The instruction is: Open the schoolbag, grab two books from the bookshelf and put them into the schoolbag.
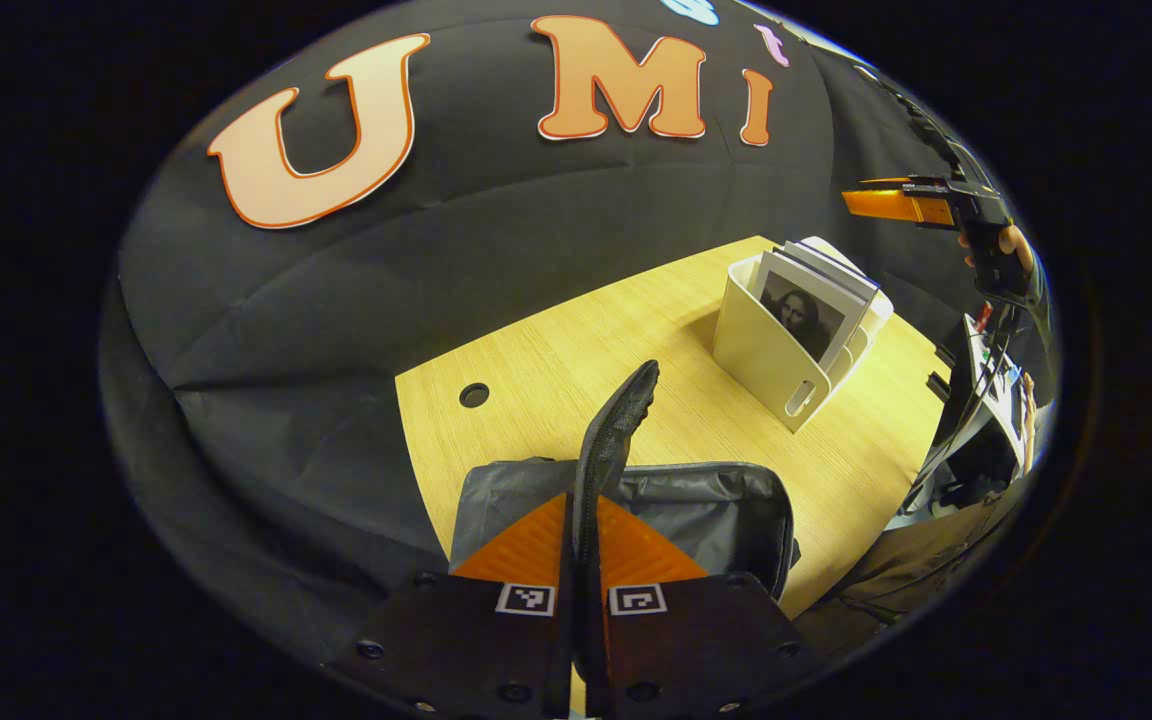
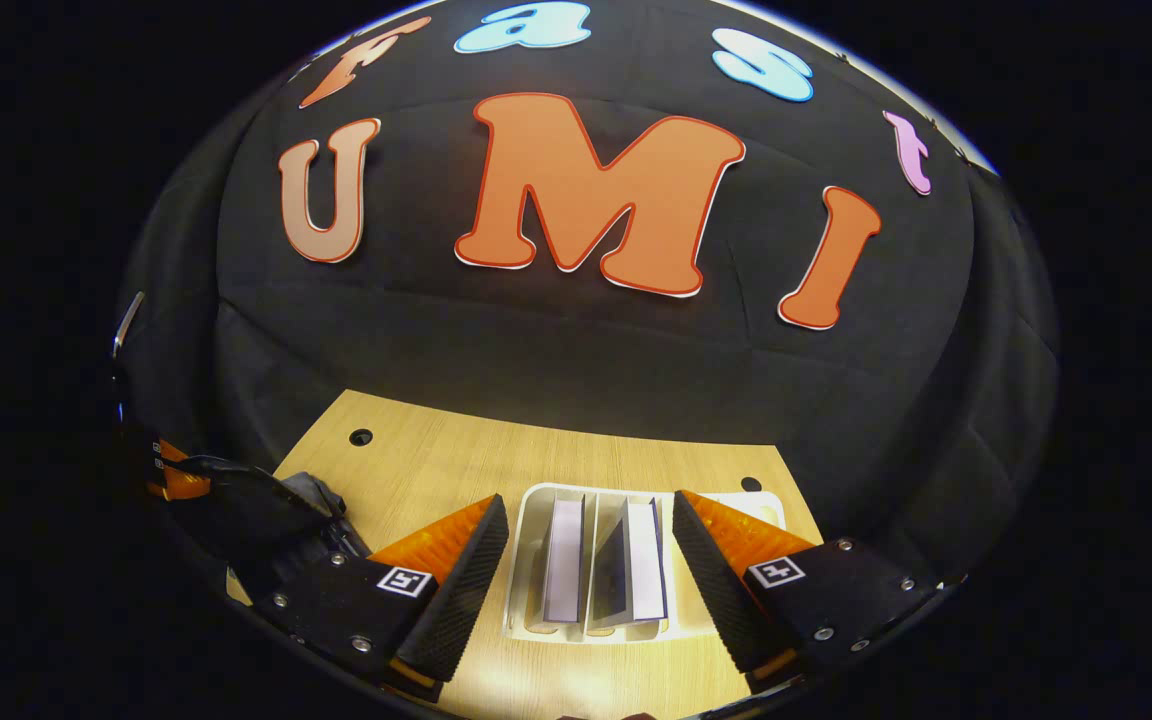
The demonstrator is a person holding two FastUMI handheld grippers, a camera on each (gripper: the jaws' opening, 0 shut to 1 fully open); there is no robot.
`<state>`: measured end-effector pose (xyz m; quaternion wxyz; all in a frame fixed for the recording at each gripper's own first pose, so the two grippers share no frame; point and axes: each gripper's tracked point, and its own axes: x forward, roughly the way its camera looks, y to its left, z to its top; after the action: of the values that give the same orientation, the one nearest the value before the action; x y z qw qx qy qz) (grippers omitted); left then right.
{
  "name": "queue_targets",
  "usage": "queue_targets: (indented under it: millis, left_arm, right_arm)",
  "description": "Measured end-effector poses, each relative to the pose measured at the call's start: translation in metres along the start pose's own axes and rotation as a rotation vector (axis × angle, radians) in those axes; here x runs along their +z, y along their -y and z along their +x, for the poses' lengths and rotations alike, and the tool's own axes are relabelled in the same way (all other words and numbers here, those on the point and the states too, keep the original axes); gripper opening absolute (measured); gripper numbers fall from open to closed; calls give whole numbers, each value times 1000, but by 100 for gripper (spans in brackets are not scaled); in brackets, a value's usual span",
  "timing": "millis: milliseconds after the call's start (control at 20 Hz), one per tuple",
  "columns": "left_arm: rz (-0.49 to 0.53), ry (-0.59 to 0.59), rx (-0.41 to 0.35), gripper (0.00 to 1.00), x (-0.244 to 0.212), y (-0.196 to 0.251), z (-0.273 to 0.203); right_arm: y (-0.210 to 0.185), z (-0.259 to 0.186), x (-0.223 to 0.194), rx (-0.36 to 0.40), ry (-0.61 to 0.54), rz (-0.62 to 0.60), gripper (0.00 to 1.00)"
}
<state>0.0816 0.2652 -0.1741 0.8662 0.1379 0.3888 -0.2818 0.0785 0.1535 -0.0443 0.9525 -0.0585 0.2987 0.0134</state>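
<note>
Left hand-held gripper (image 1: 584, 560) clamped on dark schoolbag's (image 1: 716, 510) lifted flap (image 1: 616, 420) — right hand-held gripper (image 2: 591, 560) spread open above white plastic bookshelf (image 2: 526, 560) holding two books (image 2: 564, 560) on light wooden counter (image 2: 436, 470).

A recording booth set up like a study corner: black cloth wall (image 2: 576, 350) close behind a pale wood tabletop (image 1: 576, 350), which carries a white file-holder bookshelf (image 1: 771, 350) of books (image 1: 816, 300).

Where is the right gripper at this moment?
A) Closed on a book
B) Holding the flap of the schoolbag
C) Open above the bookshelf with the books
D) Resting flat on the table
C: in the right gripper view the right gripper is open, its fingers spread over the white bookshelf and two upright books.
</note>
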Motion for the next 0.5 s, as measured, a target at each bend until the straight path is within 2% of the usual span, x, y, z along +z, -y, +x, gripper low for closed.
queue_targets:
  millis: [500]
  left_arm:
    - [-16,-24,22,6,1,1,2]
  right_arm:
    - [-20,43,-46,145,-318,27,99]
